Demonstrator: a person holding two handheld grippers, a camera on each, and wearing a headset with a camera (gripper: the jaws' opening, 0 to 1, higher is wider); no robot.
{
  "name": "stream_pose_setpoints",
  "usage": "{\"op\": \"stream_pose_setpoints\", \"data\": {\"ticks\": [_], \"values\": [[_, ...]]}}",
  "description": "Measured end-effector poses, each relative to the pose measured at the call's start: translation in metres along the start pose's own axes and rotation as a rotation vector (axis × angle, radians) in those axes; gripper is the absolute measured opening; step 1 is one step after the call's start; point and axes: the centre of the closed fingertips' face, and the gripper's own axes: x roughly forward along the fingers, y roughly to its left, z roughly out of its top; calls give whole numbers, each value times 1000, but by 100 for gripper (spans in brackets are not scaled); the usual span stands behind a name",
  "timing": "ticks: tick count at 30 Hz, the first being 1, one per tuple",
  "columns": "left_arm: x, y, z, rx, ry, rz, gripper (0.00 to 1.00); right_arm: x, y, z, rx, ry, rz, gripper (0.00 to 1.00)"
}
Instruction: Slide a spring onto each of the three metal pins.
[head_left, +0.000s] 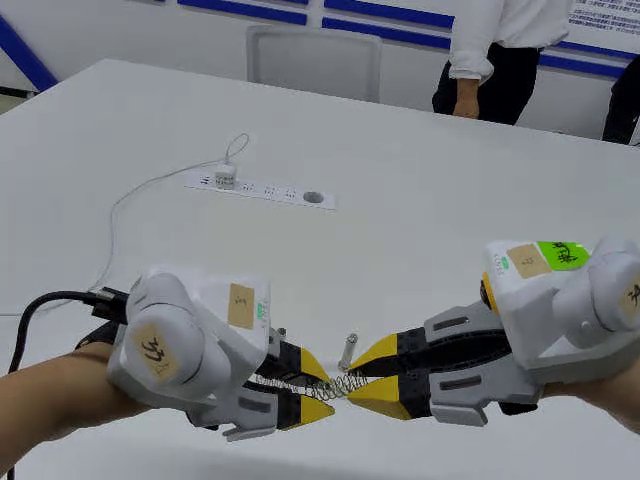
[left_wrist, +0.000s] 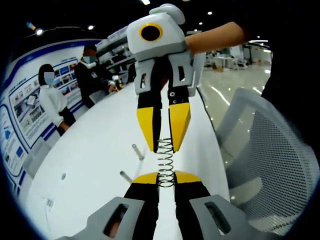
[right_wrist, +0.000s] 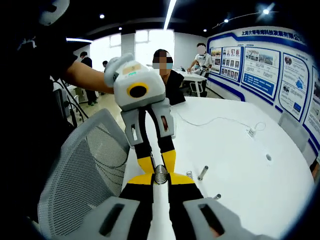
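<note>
Count: 2 tools, 1 spring held, 2 pins at most in any one view.

The left tool (head_left: 318, 388) and right tool (head_left: 360, 381) are set tip to tip at 6 o'clock in the head view. One spring (head_left: 335, 386) is stretched between them. Each end is clamped in a closed pair of jaws, and the coil is held clear of the surface (head_left: 420, 230).

One pin (head_left: 347, 352) is seen upright at 12 o'clock from the spring, just beside the tips and not touched. Two pins are counted in the left gripper view, at 9 to 10 o'clock from the spring and apart from each other. Two are counted in the right gripper view, at 3 and 4 o'clock from the spring. One small coil (right_wrist: 190, 174) is seen there on the surface beside the farther pin. It is too small for it to be told whether it is a spring.

Edges: in both gripper views the tools are placed close to the near edge of the surface. One mesh chair (left_wrist: 270, 150) is just past that edge.

Open room: bare surface is seen toward 12 o'clock as far as one power strip (head_left: 262, 188). One cable (head_left: 130, 195) is run off from the strip toward 9 o'clock. At the far edge one grey chair (head_left: 315, 60) is parked at 12 o'clock. One person (head_left: 490, 50) is seen standing at 1 o'clock.
</note>
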Motion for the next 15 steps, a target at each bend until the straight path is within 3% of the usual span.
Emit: {"op": "stream_pose_setpoints", "data": {"ticks": [5,15], "values": [[0,4,2,-10,-7,15,10,1,-2,2,8,-9,-9,11],[2,0,3,-28,-14,13,10,4,1,10,48,-60,-9,10]]}}
